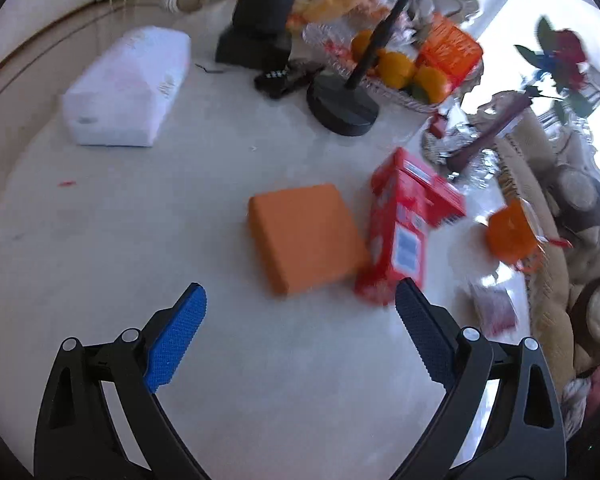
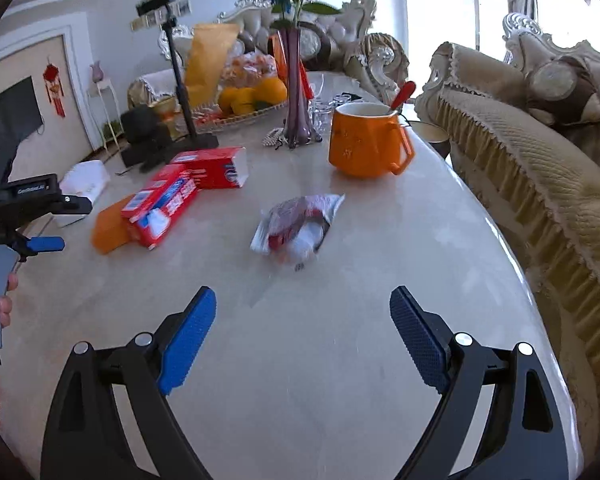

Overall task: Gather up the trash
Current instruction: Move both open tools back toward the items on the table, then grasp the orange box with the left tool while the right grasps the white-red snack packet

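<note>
A crumpled red-and-white wrapper [image 2: 298,226] lies on the pale marble table [image 2: 300,360], a short way ahead of my right gripper [image 2: 302,294], which is open and holds nothing. In the left wrist view my left gripper [image 1: 302,290] is also open and empty, hovering just short of a flat orange box [image 1: 306,236]. A red carton [image 1: 404,232] lies beside that box, close to the right finger [image 1: 420,320]. The same wrapper [image 1: 494,308] shows blurred at the table's right side. The left gripper's blue finger [image 2: 46,244] appears at the left edge of the right wrist view.
An orange mug [image 2: 364,140] with a spoon, a purple vase [image 2: 296,92], a fruit tray [image 2: 244,100], a black stand [image 1: 342,106], a white tissue pack [image 1: 128,88] and a second red carton [image 2: 212,168] sit on the table. A beige sofa [image 2: 540,184] borders its right edge.
</note>
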The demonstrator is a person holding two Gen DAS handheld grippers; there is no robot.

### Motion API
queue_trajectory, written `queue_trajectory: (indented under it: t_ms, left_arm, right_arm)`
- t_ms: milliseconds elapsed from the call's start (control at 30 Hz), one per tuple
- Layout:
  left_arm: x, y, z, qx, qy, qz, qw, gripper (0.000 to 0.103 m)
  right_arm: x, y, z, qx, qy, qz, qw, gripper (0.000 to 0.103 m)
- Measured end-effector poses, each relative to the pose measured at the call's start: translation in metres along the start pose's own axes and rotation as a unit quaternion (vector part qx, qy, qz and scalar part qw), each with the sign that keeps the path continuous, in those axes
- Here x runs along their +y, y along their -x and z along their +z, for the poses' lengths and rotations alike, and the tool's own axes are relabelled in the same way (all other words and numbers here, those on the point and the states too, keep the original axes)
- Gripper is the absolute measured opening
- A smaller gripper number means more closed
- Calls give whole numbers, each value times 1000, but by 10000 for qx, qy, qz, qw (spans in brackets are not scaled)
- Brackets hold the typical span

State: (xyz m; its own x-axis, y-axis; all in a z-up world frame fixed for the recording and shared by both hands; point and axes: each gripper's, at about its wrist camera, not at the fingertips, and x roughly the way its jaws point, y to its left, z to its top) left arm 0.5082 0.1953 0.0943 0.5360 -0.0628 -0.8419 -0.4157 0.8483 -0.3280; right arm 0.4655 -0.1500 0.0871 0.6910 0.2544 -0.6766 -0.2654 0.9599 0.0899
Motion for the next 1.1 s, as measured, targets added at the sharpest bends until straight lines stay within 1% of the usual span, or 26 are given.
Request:
queue_trajectory:
  t_ms: [67, 100, 167, 233, 267, 367, 500, 600, 633, 733, 767, 800, 833, 867, 900, 1000, 1033, 1100]
  left_arm:
    - [-2, -19, 14, 135, 96, 98, 9998, 93]
    - [-2, -28, 19, 236, 147, 117, 9995, 93]
    - [-2, -41, 24, 314, 267, 206, 9989, 93]
    - [-2, -51, 32, 364, 405, 99, 9985, 93]
    - [-3, -54, 33, 358, 413, 104, 9985, 93]
    - [-15, -63, 37, 289, 155, 440, 9985, 93]
    - [-29, -69, 35, 213, -241, 875, 9956, 93]
    - [-26, -66, 32, 66, -316, 905, 9954, 93]
    - [-24, -66, 31, 67, -394, 994, 9942, 93]
    - [-18, -61, 28, 73, -549, 896, 9944, 93]
    - [-17, -59, 27, 80, -591, 855, 9945, 90]
    - [-17, -57, 25, 73, -662, 787, 9947, 86]
    - [-18, -55, 25, 50, -751, 658, 9950, 81]
    - [-18, -53, 23, 26, -833, 684, 9942, 81]
    - [-20, -52, 22, -5, -912, 694, 9934, 80]
    - [-23, -47, 17, -89, -1240, 799, 9890, 80]
    - [-22, -43, 14, -108, -1299, 810, 9882, 79]
    - [-18, -34, 10, -136, -1266, 741, 9891, 79]
  right_arm:
    - [2, -16, 11, 56, 50, -13, 10000, 85]
    - [6, -17, 13, 76, 78, -27, 9999, 85]
    - [9, -27, 19, 125, 159, -81, 9998, 85]
    - [13, -39, 26, 254, 269, -171, 9992, 85]
    - [15, -44, 28, 306, 318, -203, 9988, 85]
    - [17, -56, 33, 409, 395, -309, 9979, 85]
    - [14, -72, 37, 560, 323, -422, 9970, 85]
    - [12, -85, 38, 858, 281, -460, 9949, 85]
    - [12, -88, 38, 916, 263, -456, 9944, 84]
    - [8, -93, 37, 1060, 188, -426, 9933, 83]
    - [7, -93, 38, 1048, 204, -416, 9934, 79]
    - [9, -92, 38, 1026, 272, -361, 9937, 71]
    - [12, -90, 39, 1015, 373, -261, 9938, 66]
    - [13, -89, 40, 1023, 421, -219, 9936, 52]
    - [15, -87, 39, 1056, 449, -186, 9932, 47]
    - [17, -77, 34, 1081, 403, 61, 9933, 46]
    - [18, -73, 32, 1052, 394, 84, 9936, 46]
    - [16, -62, 28, 1016, 310, 165, 9942, 46]
